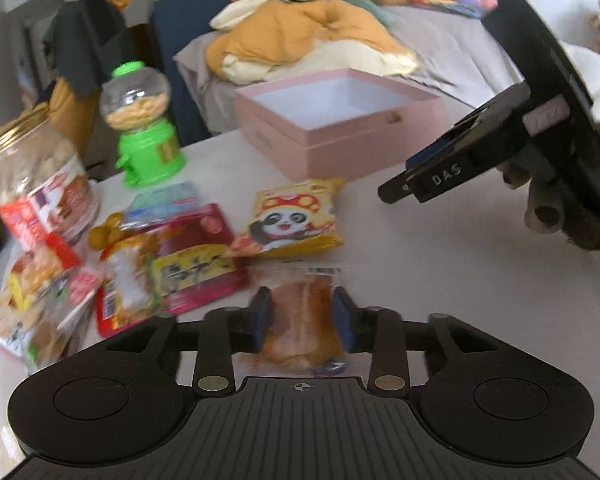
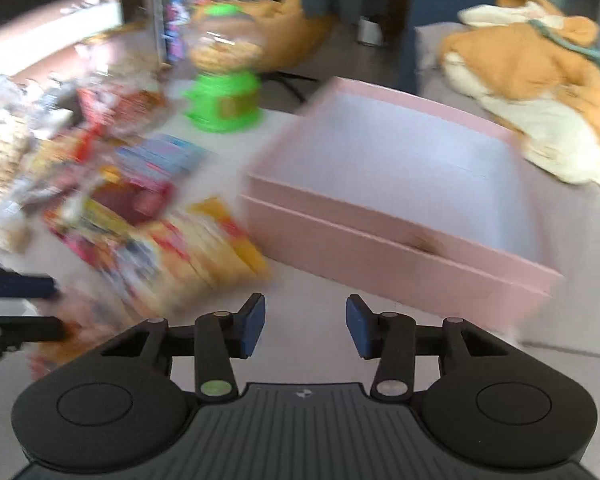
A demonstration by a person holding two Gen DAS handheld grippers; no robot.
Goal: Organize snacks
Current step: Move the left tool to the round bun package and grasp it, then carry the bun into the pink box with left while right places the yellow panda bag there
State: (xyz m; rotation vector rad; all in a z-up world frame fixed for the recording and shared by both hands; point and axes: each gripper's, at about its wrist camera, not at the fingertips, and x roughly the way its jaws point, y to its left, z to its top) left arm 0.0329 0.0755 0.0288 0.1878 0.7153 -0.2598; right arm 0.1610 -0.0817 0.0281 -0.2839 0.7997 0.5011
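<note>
Nearest the left wrist camera, the left gripper (image 1: 302, 318) has a clear-wrapped orange pastry (image 1: 300, 320) between its blue pads; the pads sit at the wrapper's sides, but whether they press it or merely flank it cannot be told through the blur. Nearest the right wrist camera, the right gripper (image 2: 306, 328) is released, its pads apart over bare table (image 2: 300, 292) with nothing between them. Just beyond the pastry lies a yellow panda snack bag (image 1: 294, 218), and to its left a heap of packets topped by a red packet (image 1: 180, 264), with a plastic jar (image 1: 40, 184) of biscuits at the heap's far left edge. Farther back stand a green candy dispenser (image 1: 146, 124) and the pink box (image 1: 340, 120), open and empty, near the table's far edge with a bed (image 1: 440, 40) behind. The step in hand looks like picking the pastry for the box. To do it well, I would close gently on the soft middle so the pastry is not crushed, confirm the wrapper lifts with the pads, then carry it clear of the panda bag and over the box wall before letting go low inside, keeping the right gripper out of the path.
</note>
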